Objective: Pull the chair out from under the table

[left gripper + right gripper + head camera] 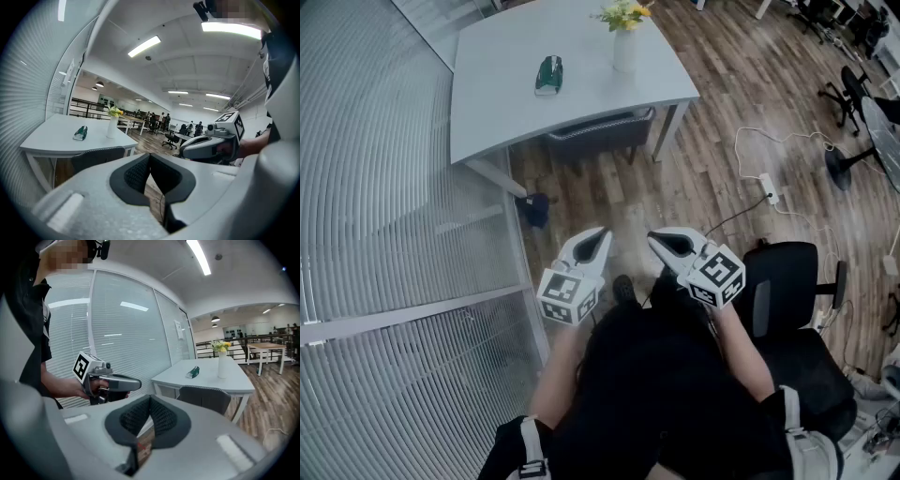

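**Two empty grippers, chair yet to be reached**

Your left gripper [602, 232] and right gripper [654, 236] hover side by side close to your body, each with its jaws pressed together on nothing. The chair [598, 131] sits far ahead, tucked under the near edge of the table [497, 103], with only its backrest showing. You appear to be at the approach step. Next, I judge, you close the gap, spread one pair of jaws and clamp the backrest's top edge. That backrest is dark grey, rounded and seemingly woven fabric, so it should grip well. The tabletop is smooth and white, and a slim white vase [624, 49] stands on it, so pull evenly over the wood-plank floor [722, 103].
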### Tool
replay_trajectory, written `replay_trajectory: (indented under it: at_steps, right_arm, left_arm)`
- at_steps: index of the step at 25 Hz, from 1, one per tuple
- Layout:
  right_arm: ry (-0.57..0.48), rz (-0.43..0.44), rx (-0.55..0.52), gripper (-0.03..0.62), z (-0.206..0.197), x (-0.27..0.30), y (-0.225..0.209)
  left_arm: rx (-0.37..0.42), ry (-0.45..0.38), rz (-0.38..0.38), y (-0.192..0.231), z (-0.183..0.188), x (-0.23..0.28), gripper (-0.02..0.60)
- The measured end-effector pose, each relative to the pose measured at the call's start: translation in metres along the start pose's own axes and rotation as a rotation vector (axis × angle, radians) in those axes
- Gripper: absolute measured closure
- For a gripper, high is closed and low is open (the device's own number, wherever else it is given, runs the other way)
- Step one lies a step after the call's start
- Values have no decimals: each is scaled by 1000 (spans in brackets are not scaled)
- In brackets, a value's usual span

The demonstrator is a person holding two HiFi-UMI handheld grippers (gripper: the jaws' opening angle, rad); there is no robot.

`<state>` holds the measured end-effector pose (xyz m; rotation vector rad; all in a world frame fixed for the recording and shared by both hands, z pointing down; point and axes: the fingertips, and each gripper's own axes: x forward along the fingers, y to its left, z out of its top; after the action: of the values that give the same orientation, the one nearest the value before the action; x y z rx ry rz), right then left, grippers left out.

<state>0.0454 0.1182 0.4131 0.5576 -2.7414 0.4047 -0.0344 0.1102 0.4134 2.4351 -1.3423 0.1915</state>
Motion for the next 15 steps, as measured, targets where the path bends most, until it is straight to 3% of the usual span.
replay_trajectory:
  at_steps: [12,15]
  right_arm:
    - [0,-64,-53,592,8,1,2]
    - [-8,-45,-43,591,9,3,3]
  left_arm:
    - [20,15,-6,4,-1,-4,571]
    - [7,25,-7,6,-6,-2,572]
